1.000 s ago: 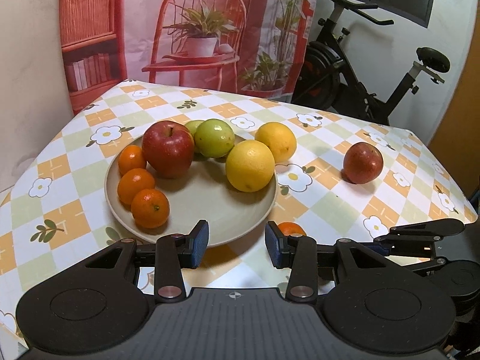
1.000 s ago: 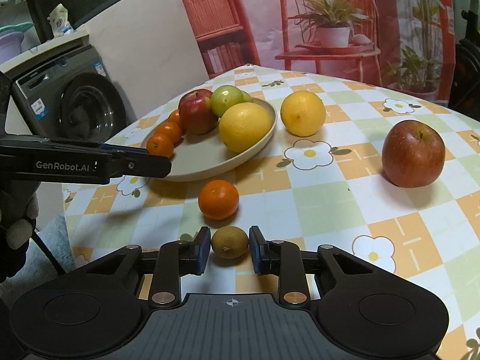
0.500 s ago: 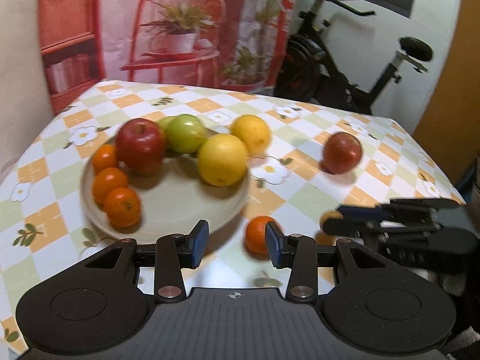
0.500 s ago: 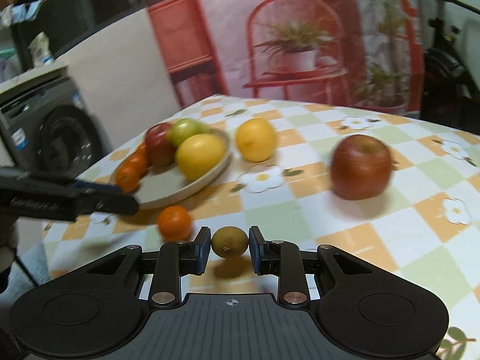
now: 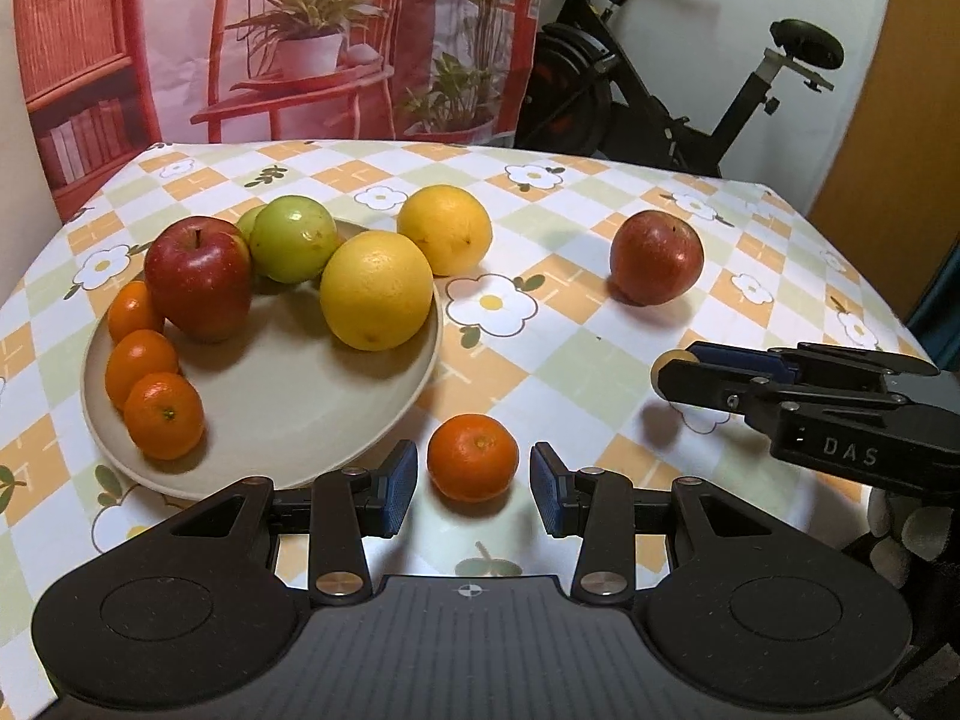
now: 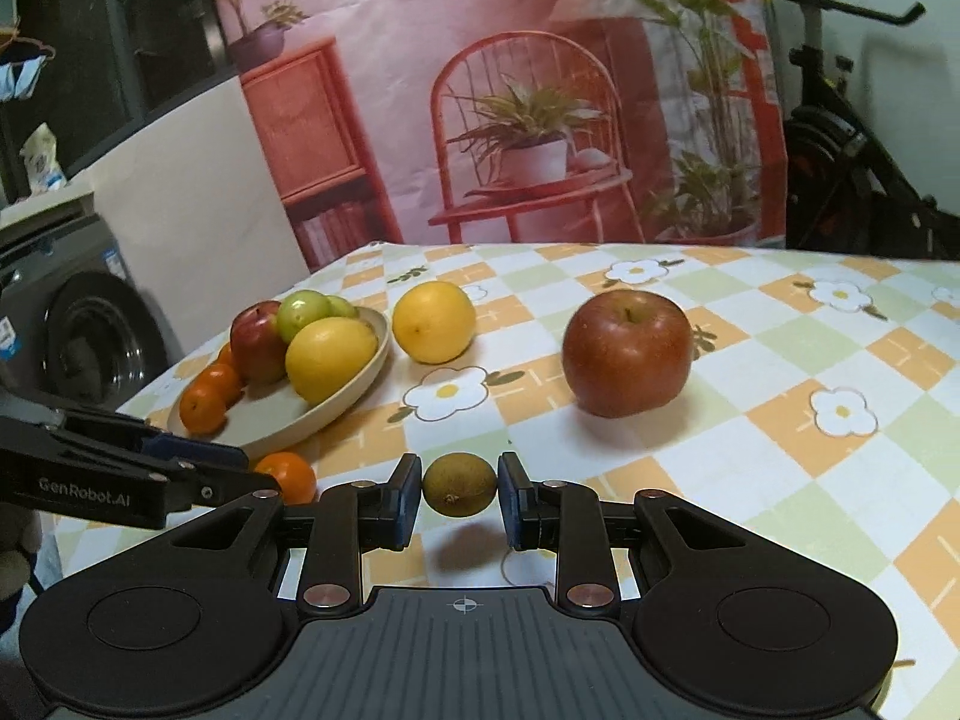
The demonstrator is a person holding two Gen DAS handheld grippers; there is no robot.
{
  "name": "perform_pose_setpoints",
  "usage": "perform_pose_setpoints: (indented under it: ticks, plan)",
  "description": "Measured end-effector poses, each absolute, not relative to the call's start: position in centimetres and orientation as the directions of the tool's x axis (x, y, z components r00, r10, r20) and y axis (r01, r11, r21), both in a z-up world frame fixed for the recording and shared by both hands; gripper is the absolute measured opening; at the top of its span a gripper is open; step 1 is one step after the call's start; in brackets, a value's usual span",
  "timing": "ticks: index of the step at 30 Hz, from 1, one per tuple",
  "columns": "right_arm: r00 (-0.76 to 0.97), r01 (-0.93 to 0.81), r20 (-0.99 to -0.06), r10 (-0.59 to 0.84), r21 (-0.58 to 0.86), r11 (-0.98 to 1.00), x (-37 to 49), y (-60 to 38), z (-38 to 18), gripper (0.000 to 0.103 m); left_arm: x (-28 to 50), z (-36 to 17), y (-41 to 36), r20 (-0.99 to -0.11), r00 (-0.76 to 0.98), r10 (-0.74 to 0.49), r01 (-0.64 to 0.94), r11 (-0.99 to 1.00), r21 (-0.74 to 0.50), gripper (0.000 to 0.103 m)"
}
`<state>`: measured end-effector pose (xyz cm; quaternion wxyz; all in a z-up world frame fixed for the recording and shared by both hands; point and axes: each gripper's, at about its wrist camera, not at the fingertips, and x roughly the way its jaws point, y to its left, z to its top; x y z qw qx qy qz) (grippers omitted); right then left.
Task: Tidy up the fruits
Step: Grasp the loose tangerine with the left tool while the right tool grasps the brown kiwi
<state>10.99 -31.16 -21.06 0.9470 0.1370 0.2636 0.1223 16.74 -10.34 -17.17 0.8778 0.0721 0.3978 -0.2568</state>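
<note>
A beige plate [image 5: 270, 420] holds a red apple [image 5: 198, 276], green apples [image 5: 293, 246], a yellow orange [image 5: 376, 298] and three tangerines [image 5: 163, 415]. A loose tangerine [image 5: 473, 457] lies on the cloth between the pads of my open left gripper [image 5: 473, 487], and neither pad touches it. My right gripper [image 6: 459, 493] is shut on a small brown kiwi [image 6: 459, 485], held just above the table over its shadow. Another yellow orange [image 6: 433, 321] and a red apple [image 6: 625, 353] lie loose on the cloth. The plate [image 6: 336, 402] is to the right gripper's left.
The table wears a checked flower-print cloth [image 5: 600, 372]. My right gripper [image 5: 675, 369] reaches in from the right of the left wrist view. My left gripper [image 6: 234, 474] reaches in from the left of the right wrist view. An exercise bike [image 5: 660, 96] and a printed backdrop [image 6: 480, 120] stand behind.
My left gripper slid right, from in front of the plate to astride the loose tangerine. My right gripper lifted the kiwi off the cloth and swung right, towards the red apple.
</note>
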Motion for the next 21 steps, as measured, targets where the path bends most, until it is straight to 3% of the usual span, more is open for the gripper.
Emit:
perform_pose_setpoints:
  ticks: [15,21]
  plan:
    - [0.827,-0.161,-0.429,0.364,0.440,0.884,10.6,-32.5,-22.4,0.025,17.5,-18.4,-11.4,-0.754,0.550,-0.359,0.496,0.867,-0.051,0.044]
    - [0.827,-0.166,-0.423,0.371,0.446,0.879,10.6,-32.5,-22.4,0.025,17.0,-18.5,-11.3,-0.745,0.564,-0.356,0.490,0.871,-0.046,0.039]
